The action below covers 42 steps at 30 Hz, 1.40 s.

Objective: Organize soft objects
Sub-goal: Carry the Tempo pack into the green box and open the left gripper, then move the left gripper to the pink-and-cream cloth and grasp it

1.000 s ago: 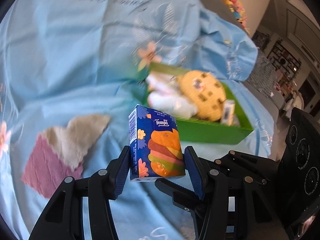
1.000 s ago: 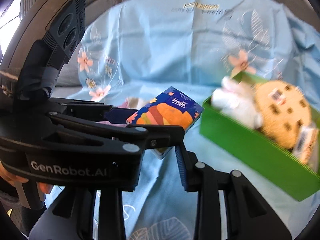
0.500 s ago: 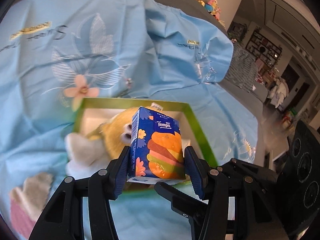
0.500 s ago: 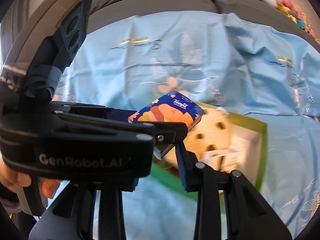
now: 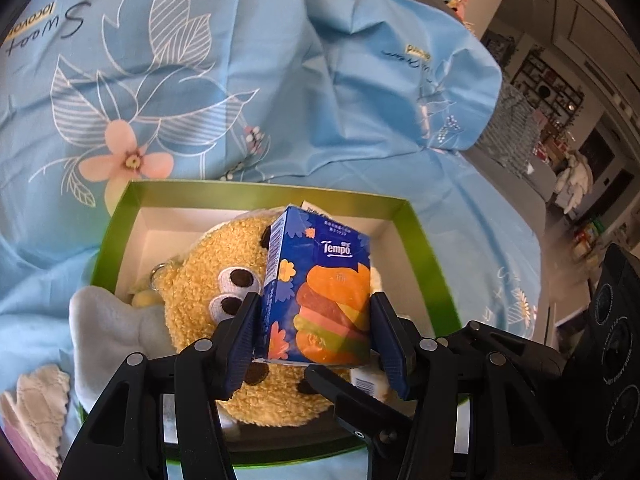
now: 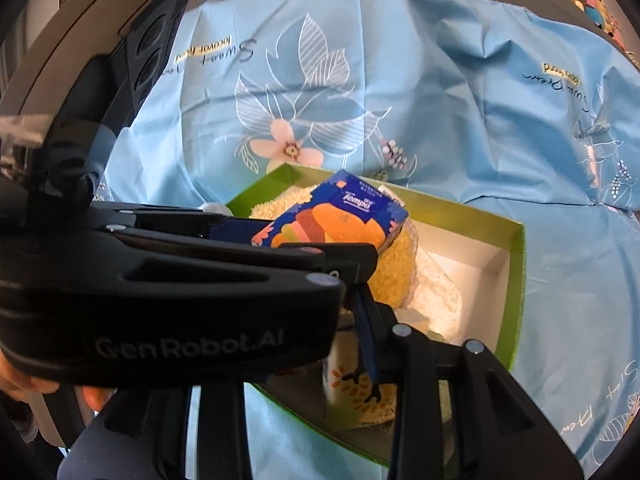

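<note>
Blue "Tempo" tissue pack [image 5: 318, 292] between fingers [image 5: 390, 334]

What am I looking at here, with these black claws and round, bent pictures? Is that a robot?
No robot arm: a person holds a black two-finger gripper in each hand, and each gripper carries a wide-angle camera looking out along its jaws, hence the round pictures.

One picture comes from the left gripper. Its jaws are shut on a small blue Tempo tissue pack with orange and pink printing, held above a green cardboard box with a white inside.

The other picture comes from the right gripper. It shows the left gripper from the side with the same pack. The right one's own jaws are mostly hidden, so I cannot tell their state.

In the box lies a fuzzy yellow plush toy with stitched eyes. Everything rests on a light blue flowered sheet.
</note>
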{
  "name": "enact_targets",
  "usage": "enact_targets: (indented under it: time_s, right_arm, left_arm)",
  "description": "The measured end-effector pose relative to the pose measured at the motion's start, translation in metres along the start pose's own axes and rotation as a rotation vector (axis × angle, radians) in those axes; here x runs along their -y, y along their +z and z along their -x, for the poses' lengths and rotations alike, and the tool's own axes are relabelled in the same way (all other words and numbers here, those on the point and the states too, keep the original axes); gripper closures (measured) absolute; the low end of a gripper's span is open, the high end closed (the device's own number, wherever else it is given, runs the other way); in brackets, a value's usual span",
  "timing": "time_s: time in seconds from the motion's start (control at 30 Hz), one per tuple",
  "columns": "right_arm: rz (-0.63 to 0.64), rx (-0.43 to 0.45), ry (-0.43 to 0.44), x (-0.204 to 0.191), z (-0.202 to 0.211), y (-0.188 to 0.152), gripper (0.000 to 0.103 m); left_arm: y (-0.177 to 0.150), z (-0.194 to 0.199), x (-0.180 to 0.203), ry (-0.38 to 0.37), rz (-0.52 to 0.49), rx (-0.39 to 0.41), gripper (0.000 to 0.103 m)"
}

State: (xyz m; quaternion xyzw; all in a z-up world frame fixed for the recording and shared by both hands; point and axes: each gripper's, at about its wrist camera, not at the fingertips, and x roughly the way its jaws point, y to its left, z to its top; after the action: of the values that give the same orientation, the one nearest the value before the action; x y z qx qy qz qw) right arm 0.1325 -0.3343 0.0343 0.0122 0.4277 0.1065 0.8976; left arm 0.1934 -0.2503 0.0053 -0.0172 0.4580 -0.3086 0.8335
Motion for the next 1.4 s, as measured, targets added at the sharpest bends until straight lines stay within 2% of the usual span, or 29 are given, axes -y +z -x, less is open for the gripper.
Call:
enact_targets:
  time_s: [0.07, 0.13, 0.2, 0.27, 0.37, 0.43, 0.63, 0.7, 0.9, 1.07, 1.4]
  right_arm:
    - [0.003, -0.008, -0.005, 0.000, -0.002, 0.000, 0.070]
    - [0.001, -0.007, -0.015, -0.001, -0.001, 0.000, 0.064]
    - [-0.003, 0.003, -0.035, -0.001, 0.003, 0.000, 0.041]
    - [-0.011, 0.027, -0.035, -0.002, 0.012, -0.002, 0.031]
    - [-0.010, 0.032, -0.044, -0.003, 0.023, -0.005, 0.027]
    - [-0.012, 0.034, -0.068, -0.004, 0.032, -0.009, 0.022]
    - [-0.047, 0.048, -0.094, -0.004, 0.051, -0.022, 0.011]
    - [-0.053, 0.051, -0.112, -0.006, 0.057, -0.026, 0.002]
    - [-0.064, 0.049, -0.136, -0.014, 0.075, -0.038, 0.001]
    - [-0.058, 0.054, -0.134, -0.026, 0.089, -0.045, 0.001]
    - [-0.046, 0.057, -0.120, -0.048, 0.110, -0.056, 0.001]
  left_arm:
    - [0.000, -0.002, -0.001, 0.010, 0.003, -0.002, 0.043]
    - [-0.001, -0.001, -0.001, 0.035, 0.000, 0.002, 0.026]
    - [-0.003, 0.003, 0.002, 0.080, -0.023, 0.009, 0.018]
    - [-0.006, 0.009, 0.005, 0.109, -0.051, 0.025, 0.018]
    - [-0.013, 0.020, 0.007, 0.161, -0.084, 0.044, 0.011]
    - [-0.019, 0.031, 0.009, 0.207, -0.109, 0.070, 0.002]
    - [-0.034, 0.053, 0.013, 0.263, -0.146, 0.108, 0.002]
    - [-0.039, 0.060, 0.015, 0.285, -0.154, 0.125, 0.002]
    - [-0.056, 0.080, 0.015, 0.305, -0.136, 0.162, 0.000]
    - [-0.073, 0.096, 0.009, 0.309, -0.100, 0.172, 0.000]
    - [-0.098, 0.126, 0.008, 0.332, -0.091, 0.191, 0.000]
